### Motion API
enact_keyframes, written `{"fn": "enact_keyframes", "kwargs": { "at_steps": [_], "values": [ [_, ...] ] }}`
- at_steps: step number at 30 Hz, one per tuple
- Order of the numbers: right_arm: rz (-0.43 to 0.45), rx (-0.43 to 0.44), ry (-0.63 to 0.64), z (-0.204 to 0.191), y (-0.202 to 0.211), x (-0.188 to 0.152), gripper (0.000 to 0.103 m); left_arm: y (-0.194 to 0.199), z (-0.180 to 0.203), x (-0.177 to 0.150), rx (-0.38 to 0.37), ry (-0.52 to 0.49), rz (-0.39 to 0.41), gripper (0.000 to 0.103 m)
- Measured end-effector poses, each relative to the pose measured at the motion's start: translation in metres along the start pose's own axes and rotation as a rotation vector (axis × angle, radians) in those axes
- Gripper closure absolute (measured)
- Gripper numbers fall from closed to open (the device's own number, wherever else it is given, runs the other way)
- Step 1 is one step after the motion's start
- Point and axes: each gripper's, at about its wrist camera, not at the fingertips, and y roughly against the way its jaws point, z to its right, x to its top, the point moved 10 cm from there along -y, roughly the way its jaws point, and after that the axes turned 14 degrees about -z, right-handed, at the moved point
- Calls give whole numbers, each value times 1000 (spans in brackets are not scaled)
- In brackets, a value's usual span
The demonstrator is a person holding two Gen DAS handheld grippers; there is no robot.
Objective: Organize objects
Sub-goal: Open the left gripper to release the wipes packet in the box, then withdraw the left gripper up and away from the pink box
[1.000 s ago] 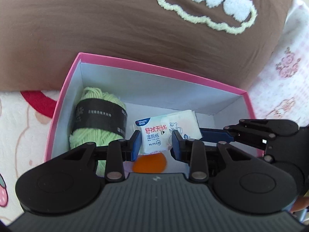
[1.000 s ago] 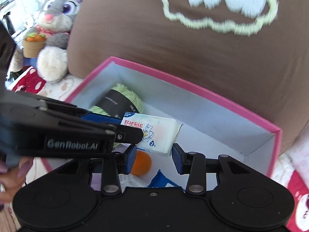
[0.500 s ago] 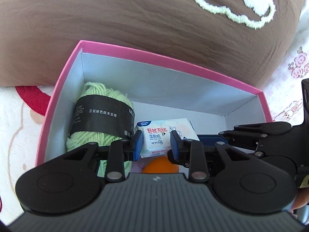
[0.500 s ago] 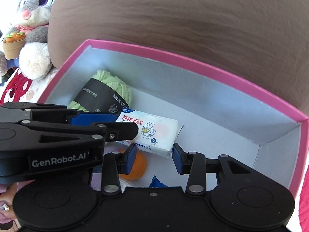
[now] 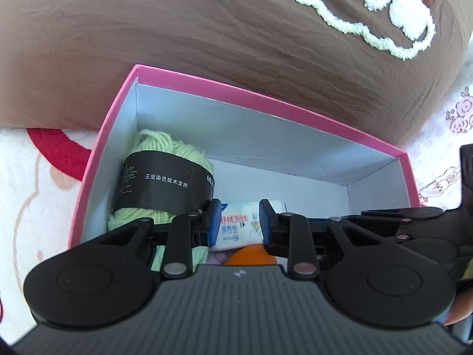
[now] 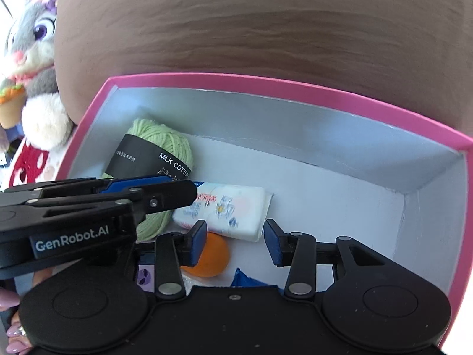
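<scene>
the wipes pack (image 5: 239, 227) sits inside the pink box (image 5: 266, 96), and our left claw (image 5: 240, 224) squeezes it from both sides. those jaws have just been closing, with the pack between them. the pack is white and soft, with red writing and a small bear picture; in the right view (image 6: 227, 208) the print is too blurry to read. our right claw (image 6: 235, 241) is partly open above the pack's near edge and holds nothing; its jaws have just been opening a little. our claws hide part of the orange ball (image 6: 211, 256) and most of a blue thing (image 6: 246, 279). the green yarn (image 6: 161, 145) wears a black band that says "milk cotton". the left claw's side says "genrobot.ai". a brown cushion (image 6: 266, 29) lies behind the box, and a bunny toy (image 6: 32, 47) is cut off at the edge.
</scene>
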Motion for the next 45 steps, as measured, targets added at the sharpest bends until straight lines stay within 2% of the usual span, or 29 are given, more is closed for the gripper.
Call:
{"fn": "enact_keyframes", "kwargs": {
  "at_steps": [6,12,16,18,31,40,45],
  "values": [
    [44,18,24,-2,19,-11,55,-2,8,-2,22,-21,-27,77],
    [126,-30,107,-7,45,-19,55,10,14,-12,46,-49,-50,77],
    [181,-56,128,-7,62,-30,55,27,16,-18,100,-76,-39,77],
    [203,-61,131,-6,70,-36,55,37,20,-21,98,-84,-33,75],
    [264,-88,166,-15,115,-68,55,90,51,-43,107,-121,4,73],
    [317,-114,173,-11,147,-100,54,117,57,-65,122,-133,-12,73],
    [322,-130,139,-2,160,-120,51,131,62,-81,138,-149,-1,67]
  ]
}}
